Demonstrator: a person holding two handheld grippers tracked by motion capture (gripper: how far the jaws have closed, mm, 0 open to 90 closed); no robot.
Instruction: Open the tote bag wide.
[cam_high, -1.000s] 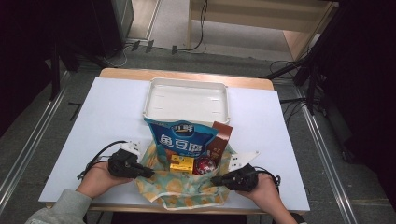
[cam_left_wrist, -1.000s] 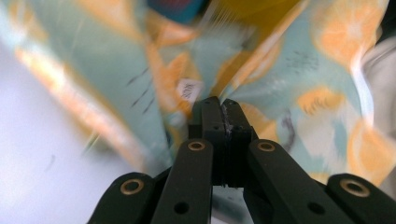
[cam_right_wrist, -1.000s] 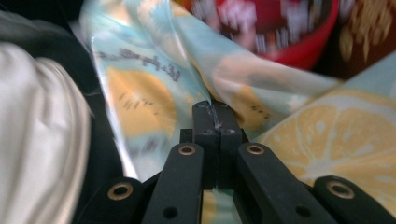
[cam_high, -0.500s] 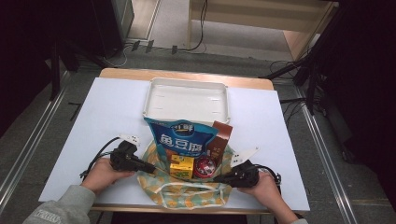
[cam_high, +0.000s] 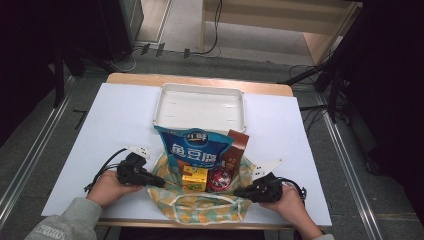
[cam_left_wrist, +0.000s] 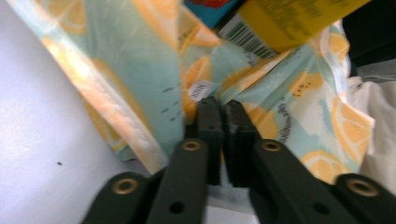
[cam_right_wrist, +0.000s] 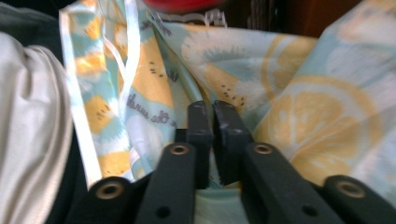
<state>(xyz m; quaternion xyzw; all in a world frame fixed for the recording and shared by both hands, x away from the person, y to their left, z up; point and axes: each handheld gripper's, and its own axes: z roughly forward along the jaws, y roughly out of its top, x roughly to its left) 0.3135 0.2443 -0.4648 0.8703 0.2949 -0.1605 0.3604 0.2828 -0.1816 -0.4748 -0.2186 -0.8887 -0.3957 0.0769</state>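
Both claws easing, bag (cam_high: 200, 212) prob. pinched.

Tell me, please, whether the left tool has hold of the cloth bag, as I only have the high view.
Observer: Yes. The left tool pinches the lemon-print cloth bag just below a small sewn label. Its jaws have just been opening slightly, with the cloth between them.
Operator: Thank you. And the right one?
Observer: The right tool has a fold of the same bag between its pads, beside the white-edged handle strap. Its jaws have just been opening a little too.
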